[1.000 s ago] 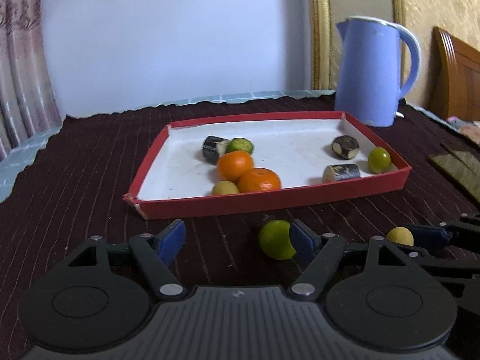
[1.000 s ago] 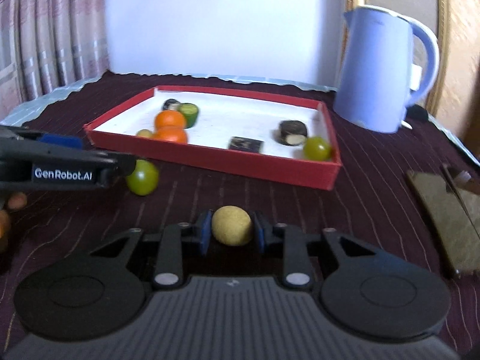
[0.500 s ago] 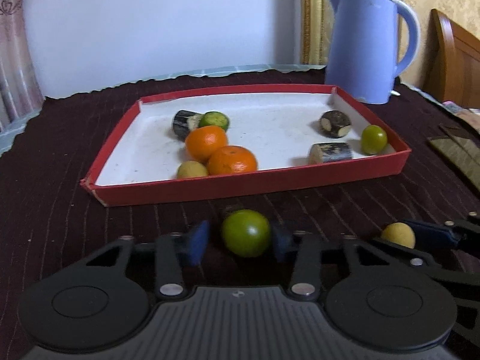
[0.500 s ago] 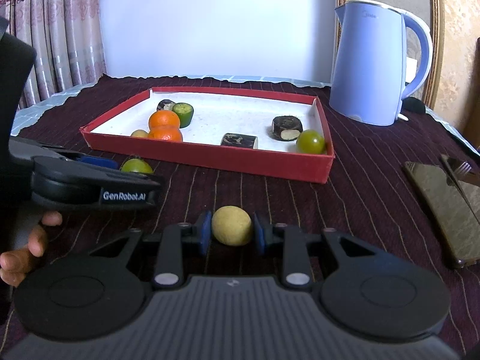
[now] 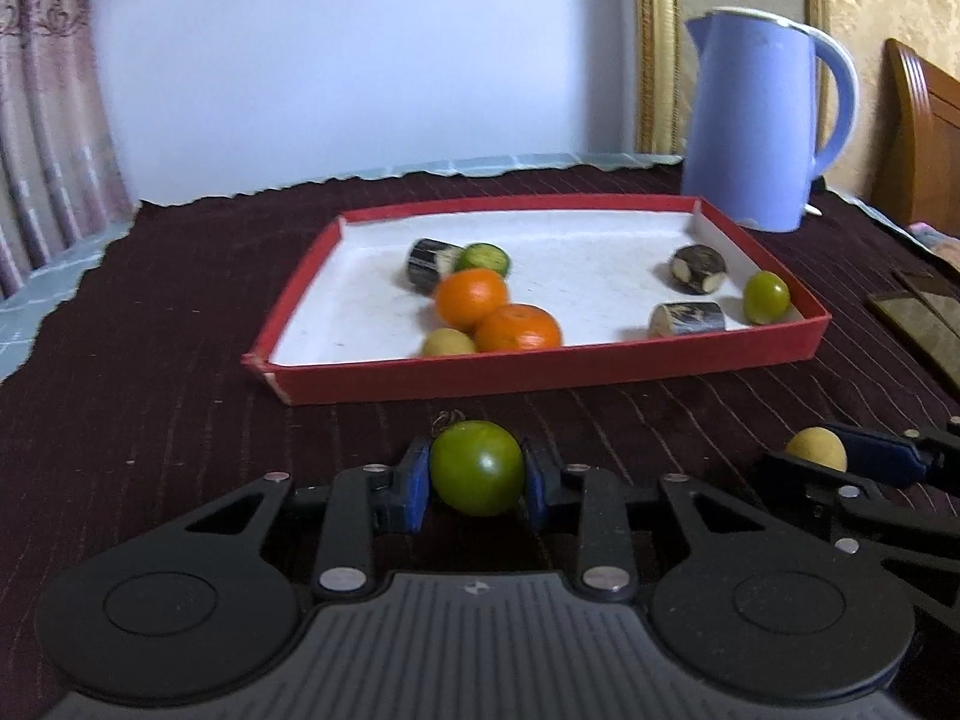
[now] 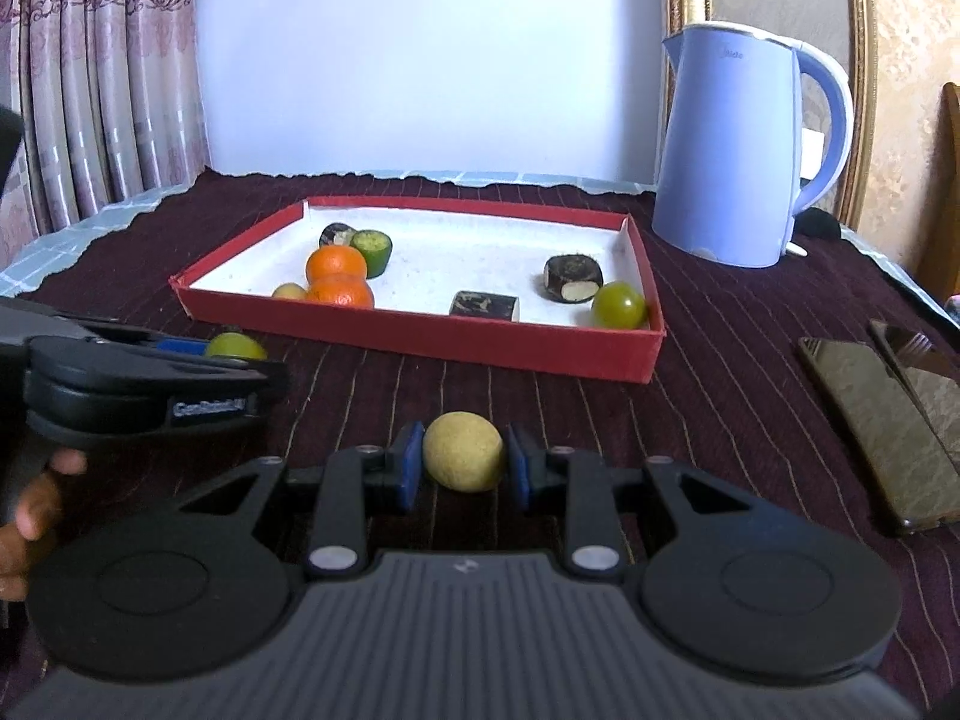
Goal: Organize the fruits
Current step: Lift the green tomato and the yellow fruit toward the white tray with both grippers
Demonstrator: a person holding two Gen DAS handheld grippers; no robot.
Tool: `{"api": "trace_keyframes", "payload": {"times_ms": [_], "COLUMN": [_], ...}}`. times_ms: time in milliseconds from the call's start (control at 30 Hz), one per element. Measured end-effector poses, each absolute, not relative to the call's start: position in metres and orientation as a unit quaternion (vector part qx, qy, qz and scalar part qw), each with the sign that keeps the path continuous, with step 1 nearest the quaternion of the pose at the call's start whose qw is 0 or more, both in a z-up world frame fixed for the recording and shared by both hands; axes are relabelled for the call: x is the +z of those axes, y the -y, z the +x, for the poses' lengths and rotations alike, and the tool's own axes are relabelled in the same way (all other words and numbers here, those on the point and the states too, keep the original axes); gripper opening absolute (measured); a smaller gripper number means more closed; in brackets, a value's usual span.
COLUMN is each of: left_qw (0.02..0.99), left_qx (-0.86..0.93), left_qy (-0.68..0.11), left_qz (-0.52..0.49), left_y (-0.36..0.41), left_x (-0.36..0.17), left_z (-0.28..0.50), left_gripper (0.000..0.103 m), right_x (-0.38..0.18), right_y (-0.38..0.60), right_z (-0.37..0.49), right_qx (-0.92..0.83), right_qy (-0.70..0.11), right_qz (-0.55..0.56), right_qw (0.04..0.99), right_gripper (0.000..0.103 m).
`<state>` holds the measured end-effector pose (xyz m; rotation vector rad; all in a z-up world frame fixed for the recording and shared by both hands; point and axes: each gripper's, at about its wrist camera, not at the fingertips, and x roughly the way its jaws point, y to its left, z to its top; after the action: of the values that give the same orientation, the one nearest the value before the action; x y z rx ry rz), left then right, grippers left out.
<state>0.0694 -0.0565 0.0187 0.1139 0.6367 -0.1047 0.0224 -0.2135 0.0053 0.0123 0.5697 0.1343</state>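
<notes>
My left gripper [image 5: 477, 483] is shut on a round green fruit [image 5: 477, 468], a little in front of the red tray [image 5: 540, 369]. The same green fruit [image 6: 235, 346] peeks over the left gripper's body in the right wrist view. My right gripper [image 6: 463, 468] is shut on a small yellow fruit [image 6: 463, 459], also short of the tray [image 6: 420, 339]. That yellow fruit [image 5: 816, 449] shows at the right in the left wrist view. Inside the tray lie two oranges [image 5: 471, 297], a yellow fruit [image 5: 447, 343], a cut green fruit [image 5: 483, 258], another green fruit [image 5: 766, 297] and three dark cane pieces [image 5: 697, 267].
A blue electric kettle [image 5: 756, 120] stands behind the tray's right corner. Two dark phones [image 6: 870, 408] lie on the maroon tablecloth at the right. A person's hand [image 6: 24, 510] holds the left gripper. Curtains hang at the far left, and a wooden chair back [image 5: 924, 138] stands at the right.
My left gripper went from wide open beside the green fruit to shut on it, with the fruit centred between the pads. The right gripper kept its hold on the yellow fruit.
</notes>
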Motion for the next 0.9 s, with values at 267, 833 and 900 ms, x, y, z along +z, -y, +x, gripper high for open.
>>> {"api": "trace_keyframes", "payload": {"times_ms": [267,833,900], "left_qw": [0.949,0.949,0.949], "left_qx": [-0.021,-0.011,-0.013], "left_qy": [-0.309,-0.309,-0.309], "left_qz": [0.058,0.06,0.059], "left_y": [0.042,0.03,0.031], "left_x": [0.023,0.027,0.029], "left_z": [0.063,0.065,0.066], "left_gripper": [0.031,0.031,0.031], "right_x": [0.009,0.018,0.02], "right_y": [0.217,0.214,0.214], "right_z": [0.014,0.009,0.009], "right_qx": [0.055,0.051,0.05], "right_qy": [-0.271,-0.262,-0.259], "right_qz": [0.016,0.011,0.011], "right_qw": [0.961,0.964,0.964], "right_gripper": [0.028,0.028,0.028]}}
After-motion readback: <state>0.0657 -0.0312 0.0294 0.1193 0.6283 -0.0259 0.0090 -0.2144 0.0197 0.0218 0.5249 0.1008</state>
